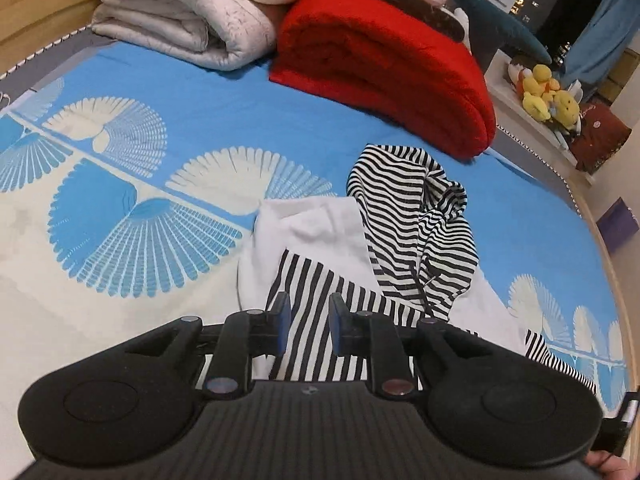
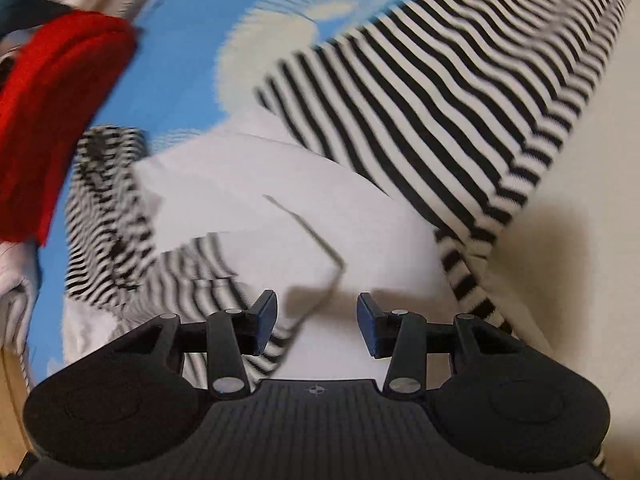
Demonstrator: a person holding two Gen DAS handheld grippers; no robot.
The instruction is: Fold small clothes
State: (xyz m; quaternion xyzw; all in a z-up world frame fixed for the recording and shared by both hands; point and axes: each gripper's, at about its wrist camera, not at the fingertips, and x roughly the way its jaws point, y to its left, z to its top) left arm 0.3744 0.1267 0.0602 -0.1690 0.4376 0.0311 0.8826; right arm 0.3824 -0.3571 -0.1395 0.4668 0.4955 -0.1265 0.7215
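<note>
A small hooded garment, white body with black-and-white striped hood and sleeves [image 1: 404, 216], lies on the blue-and-cream patterned bedsheet [image 1: 168, 120]. My left gripper [image 1: 307, 322] hovers open just above a striped sleeve laid across the white body, holding nothing. In the right wrist view the same garment [image 2: 248, 184] fills the frame, blurred, with a striped sleeve [image 2: 420, 100] running to the upper right. My right gripper [image 2: 317, 320] is open and empty just above the white body's folded edge.
A rolled red blanket [image 1: 384, 68] and a folded white quilt [image 1: 180, 12] lie at the far end of the bed. A blue plush and yellow plush toys [image 1: 548, 92] sit on a ledge at the right. The bed's wooden edge [image 1: 612, 264] curves along the right.
</note>
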